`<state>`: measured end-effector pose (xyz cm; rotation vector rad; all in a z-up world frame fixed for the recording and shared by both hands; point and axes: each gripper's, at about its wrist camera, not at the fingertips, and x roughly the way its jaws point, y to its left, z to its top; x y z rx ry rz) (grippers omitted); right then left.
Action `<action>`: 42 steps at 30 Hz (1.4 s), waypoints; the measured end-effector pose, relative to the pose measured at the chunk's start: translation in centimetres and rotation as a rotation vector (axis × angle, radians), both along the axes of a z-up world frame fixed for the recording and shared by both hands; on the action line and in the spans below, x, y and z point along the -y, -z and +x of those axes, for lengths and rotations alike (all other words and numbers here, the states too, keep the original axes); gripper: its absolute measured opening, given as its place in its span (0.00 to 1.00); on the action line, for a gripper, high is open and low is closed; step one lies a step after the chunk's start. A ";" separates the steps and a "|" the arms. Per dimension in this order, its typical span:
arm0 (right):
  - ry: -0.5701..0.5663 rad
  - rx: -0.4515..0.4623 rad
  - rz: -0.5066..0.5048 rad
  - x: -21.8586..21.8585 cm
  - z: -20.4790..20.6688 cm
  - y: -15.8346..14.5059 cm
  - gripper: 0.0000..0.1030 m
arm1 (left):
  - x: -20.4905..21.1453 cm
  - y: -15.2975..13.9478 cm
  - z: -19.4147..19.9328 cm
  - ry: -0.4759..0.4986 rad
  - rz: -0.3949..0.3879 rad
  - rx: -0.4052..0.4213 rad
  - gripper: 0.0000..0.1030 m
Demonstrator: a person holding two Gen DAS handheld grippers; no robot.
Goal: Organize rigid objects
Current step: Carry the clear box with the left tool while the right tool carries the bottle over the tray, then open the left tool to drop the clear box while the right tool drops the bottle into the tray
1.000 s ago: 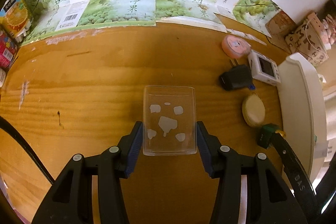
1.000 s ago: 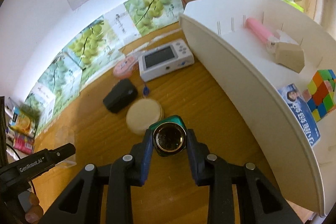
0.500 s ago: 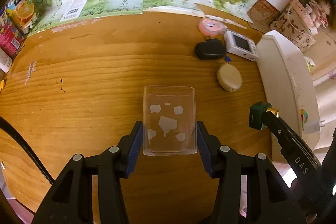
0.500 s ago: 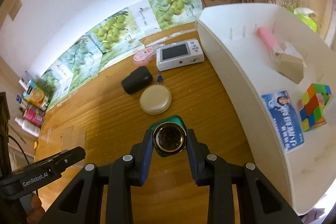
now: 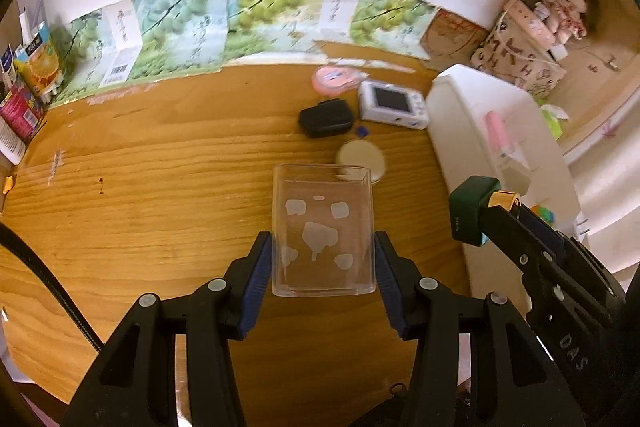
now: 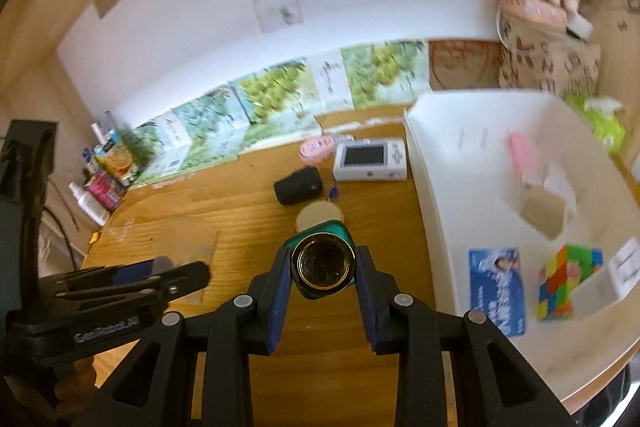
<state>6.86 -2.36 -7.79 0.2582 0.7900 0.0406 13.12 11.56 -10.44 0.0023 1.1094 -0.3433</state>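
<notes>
Left tool [image 5: 323, 263] grips a clear box [image 5: 322, 233], right tool [image 6: 323, 269] a green bottle [image 6: 323, 263]; bin [image 6: 440, 163] at two o'clock holds some things (four wait on the surface [image 5: 160, 187]).

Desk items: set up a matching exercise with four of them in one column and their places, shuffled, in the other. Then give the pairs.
Things:
1. clear box
2. green bottle
3. colour cube
4. round cream case

Places:
A. inside the white bin
B. lying on the wooden desk
C. clamped in the left gripper
D. clamped in the right gripper

Pairs: 1-C, 2-D, 3-A, 4-B
</notes>
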 end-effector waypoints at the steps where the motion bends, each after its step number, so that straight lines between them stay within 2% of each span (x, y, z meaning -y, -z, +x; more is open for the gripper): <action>1: -0.011 0.012 -0.006 0.1 -0.2 -0.3 0.30 | 0.4 -0.3 -0.2 0.000 -0.012 0.008 0.52; 8: -0.086 0.106 -0.078 1.8 -1.5 -2.4 0.30 | 3.1 -1.6 -1.1 0.010 -0.084 0.060 0.52; 20: -0.124 0.170 -0.143 7.4 -2.7 -3.8 0.30 | 8.1 -4.2 -2.2 0.021 -0.200 0.201 0.52; 31: -0.151 0.166 -0.180 12.2 -3.5 -3.5 0.30 | 13.0 -3.9 -2.9 0.040 -0.231 0.221 0.52; 42: -0.149 0.109 -0.205 16.5 -4.0 -2.3 0.30 | 17.8 -2.8 -3.5 0.084 -0.258 0.202 0.52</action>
